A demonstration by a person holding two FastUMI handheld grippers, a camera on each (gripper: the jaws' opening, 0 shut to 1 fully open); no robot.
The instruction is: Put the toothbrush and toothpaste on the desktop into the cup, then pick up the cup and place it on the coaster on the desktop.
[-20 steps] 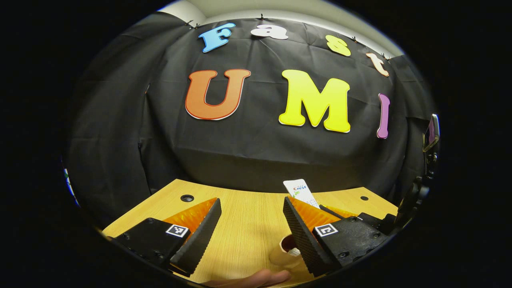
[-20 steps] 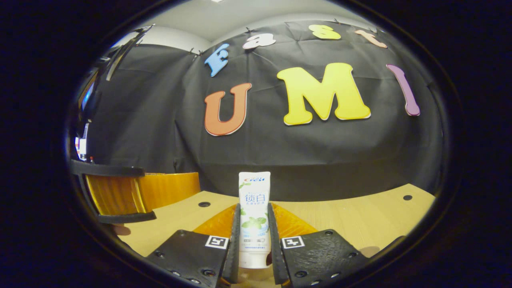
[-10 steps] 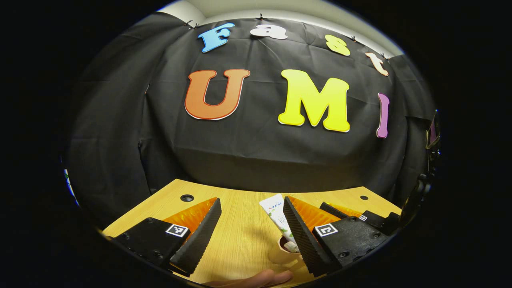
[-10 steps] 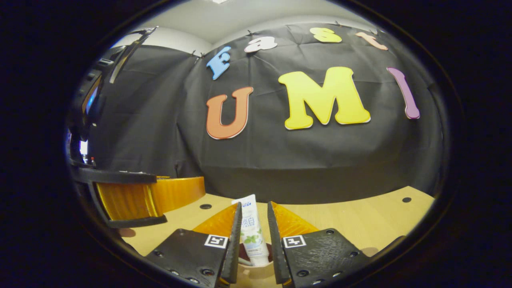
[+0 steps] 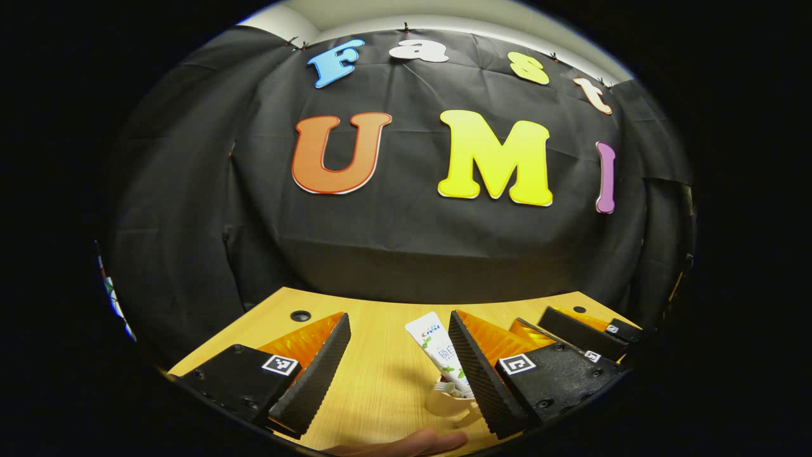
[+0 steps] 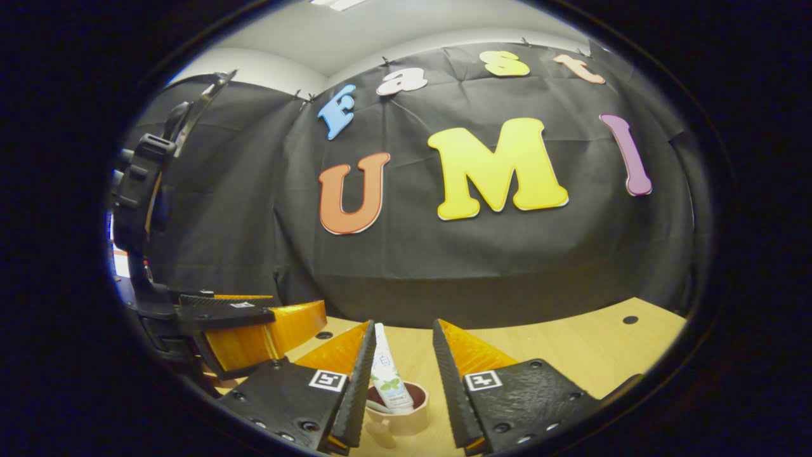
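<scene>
Leaning toothpaste (image 6: 387,381) sits in cup (image 6: 406,416) between parted fingers of right hand-held gripper (image 6: 401,387), untouched; left hand-held gripper (image 5: 399,365) open, cup just right.

Between the black ribbed fingers (image 6: 361,381) with orange backs stands a white toothpaste (image 6: 387,377) tube printed with green leaves, in a beige cup (image 6: 406,416) with a dark red inside, on the pale woodgrain desktop (image 6: 571,355).
</scene>
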